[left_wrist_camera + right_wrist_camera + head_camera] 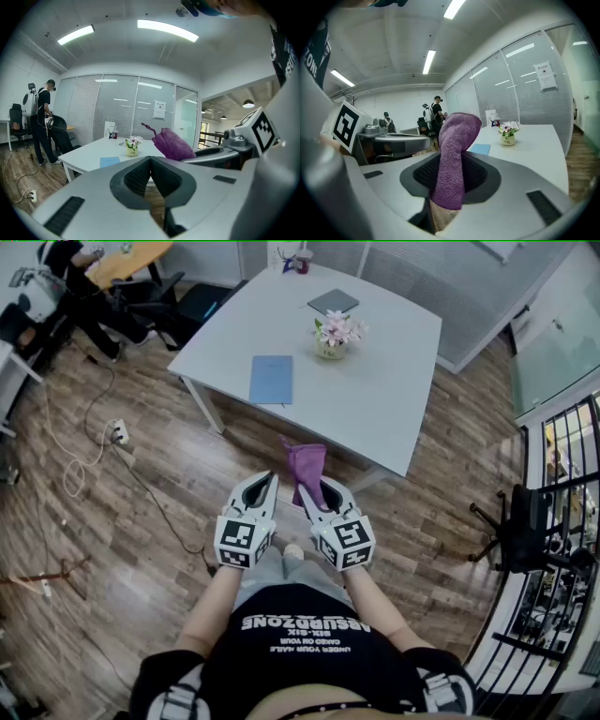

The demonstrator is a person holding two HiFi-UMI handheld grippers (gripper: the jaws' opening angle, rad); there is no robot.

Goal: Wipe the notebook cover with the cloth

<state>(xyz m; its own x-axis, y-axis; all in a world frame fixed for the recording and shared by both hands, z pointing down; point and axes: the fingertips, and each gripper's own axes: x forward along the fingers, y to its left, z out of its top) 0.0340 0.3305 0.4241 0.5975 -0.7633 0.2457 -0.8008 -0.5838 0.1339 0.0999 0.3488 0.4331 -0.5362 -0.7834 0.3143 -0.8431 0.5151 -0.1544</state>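
Note:
A blue notebook (271, 379) lies flat on the white table (384, 399), well ahead of both grippers; it also shows small in the left gripper view (110, 161) and past the cloth in the right gripper view (480, 149). My right gripper (317, 491) is shut on a purple cloth (306, 468), which stands up from its jaws (452, 164) and droops over. The left gripper (263, 486) is shut with nothing in it, its pads (140, 176) pressed together. Both are held over the wooden floor, short of the table's near edge.
A small pot of pink flowers (334, 334) stands behind the notebook, a grey book (333, 302) farther back. A black office chair (520, 521) stands at the right by a railing. Cables and a power strip (117, 432) lie on the floor at left. People stand far left (42, 122).

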